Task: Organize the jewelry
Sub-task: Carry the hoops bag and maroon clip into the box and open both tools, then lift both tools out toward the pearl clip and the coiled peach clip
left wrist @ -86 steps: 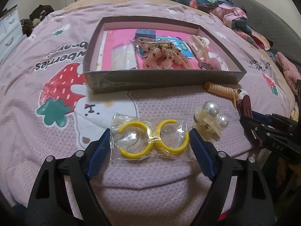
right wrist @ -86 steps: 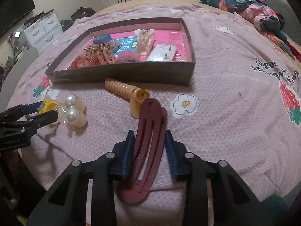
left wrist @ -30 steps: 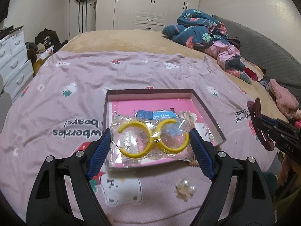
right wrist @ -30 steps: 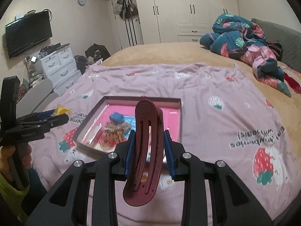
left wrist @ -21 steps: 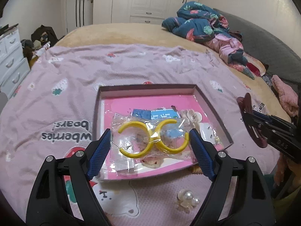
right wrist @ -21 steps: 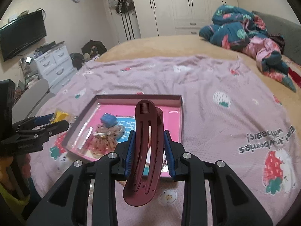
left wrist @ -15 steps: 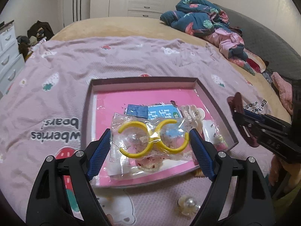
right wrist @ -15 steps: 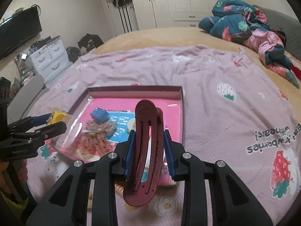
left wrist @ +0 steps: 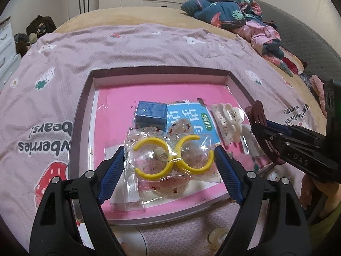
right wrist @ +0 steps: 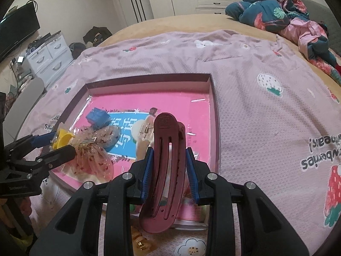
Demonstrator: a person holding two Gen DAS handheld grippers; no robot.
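My left gripper (left wrist: 170,155) is shut on a clear bag with two yellow hoop earrings (left wrist: 172,156) and holds it above the near half of the shallow box (left wrist: 83,98). My right gripper (right wrist: 168,162) is shut on a dark red hair clip (right wrist: 166,164) and holds it above the box's (right wrist: 214,98) near right part. In the left wrist view the right gripper (left wrist: 264,132) comes in from the right with the clip (left wrist: 259,125). The box's pink floor holds a small blue box (left wrist: 151,114), a cream claw clip (left wrist: 227,119) and a speckled pink scrunchie (right wrist: 96,149).
The box lies on a pink strawberry-print blanket (left wrist: 149,42) on a bed. A pearl clip (left wrist: 217,235) and an orange hair piece (right wrist: 140,243) lie on the blanket in front of the box. Crumpled clothes (right wrist: 277,6) lie at the far right. White drawers (right wrist: 51,53) stand at left.
Both grippers have lifted their items off the blanket and carried them forward and down over the box. The box now looks closer and fills more of both views.
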